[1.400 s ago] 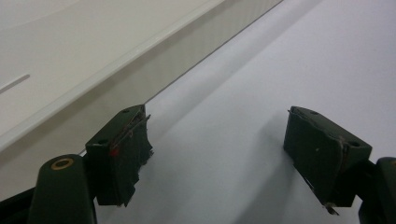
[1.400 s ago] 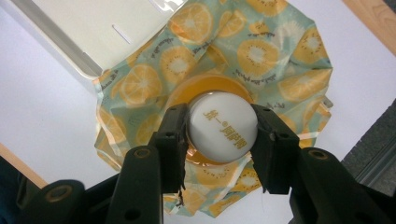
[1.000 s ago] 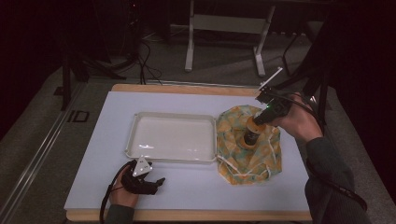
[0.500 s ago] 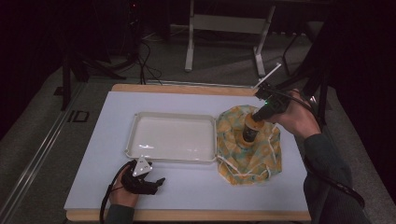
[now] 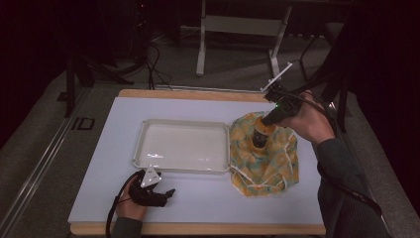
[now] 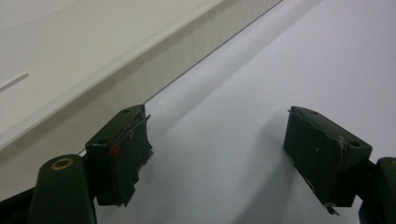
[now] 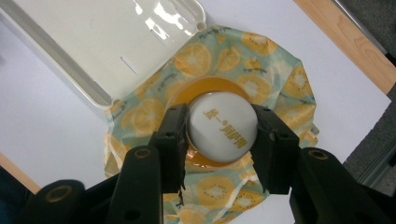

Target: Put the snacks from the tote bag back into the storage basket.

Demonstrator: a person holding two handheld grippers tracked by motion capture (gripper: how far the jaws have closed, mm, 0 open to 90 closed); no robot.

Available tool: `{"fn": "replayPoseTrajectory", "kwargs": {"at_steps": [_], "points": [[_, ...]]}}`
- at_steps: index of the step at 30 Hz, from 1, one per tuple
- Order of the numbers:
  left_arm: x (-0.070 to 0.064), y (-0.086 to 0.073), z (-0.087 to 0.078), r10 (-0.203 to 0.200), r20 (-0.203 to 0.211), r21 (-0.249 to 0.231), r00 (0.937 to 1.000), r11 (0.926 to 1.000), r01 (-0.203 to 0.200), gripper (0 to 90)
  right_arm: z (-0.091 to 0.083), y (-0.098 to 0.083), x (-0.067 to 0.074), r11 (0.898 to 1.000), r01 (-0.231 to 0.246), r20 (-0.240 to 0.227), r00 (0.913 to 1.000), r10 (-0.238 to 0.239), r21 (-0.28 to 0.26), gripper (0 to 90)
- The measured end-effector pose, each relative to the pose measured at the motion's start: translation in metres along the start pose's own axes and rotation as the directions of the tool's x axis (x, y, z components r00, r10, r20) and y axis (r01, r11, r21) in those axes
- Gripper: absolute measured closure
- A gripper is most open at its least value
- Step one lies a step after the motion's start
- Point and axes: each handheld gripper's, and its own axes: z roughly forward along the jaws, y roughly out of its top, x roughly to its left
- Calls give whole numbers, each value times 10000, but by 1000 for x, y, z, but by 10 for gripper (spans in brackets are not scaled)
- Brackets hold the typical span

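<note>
My left gripper (image 5: 166, 192) is parked at the table's near edge, jaws wide open on nothing, just beside the white tray (image 5: 143, 148). Over on the right, my right gripper (image 5: 263, 124) comes straight down on the bottle (image 5: 259, 137), clamped on its white cap (image 7: 222, 126). The bottle stands upright on the orange-print bag (image 5: 265, 163), so I'd guess any lift goes straight up along its axis.

My right gripper (image 7: 219, 133) clamps a glossy white plastic bottle cap (image 7: 223, 126) above crinkly, orange-printed cloth (image 5: 265, 163); upper left, the smooth white plastic tray (image 7: 70, 56) gleams on a matt white tabletop (image 5: 198, 198).
</note>
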Motion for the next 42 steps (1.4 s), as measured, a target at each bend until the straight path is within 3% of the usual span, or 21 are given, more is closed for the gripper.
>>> {"fn": "replayPoseTrajectory", "kwargs": {"at_steps": [42], "points": [[0, 0, 0, -27, 20, -9, 10000, 10000, 27, 220, -1, 34, 32, 9982, 585, -30, 9983, -586, -151, 589]]}}
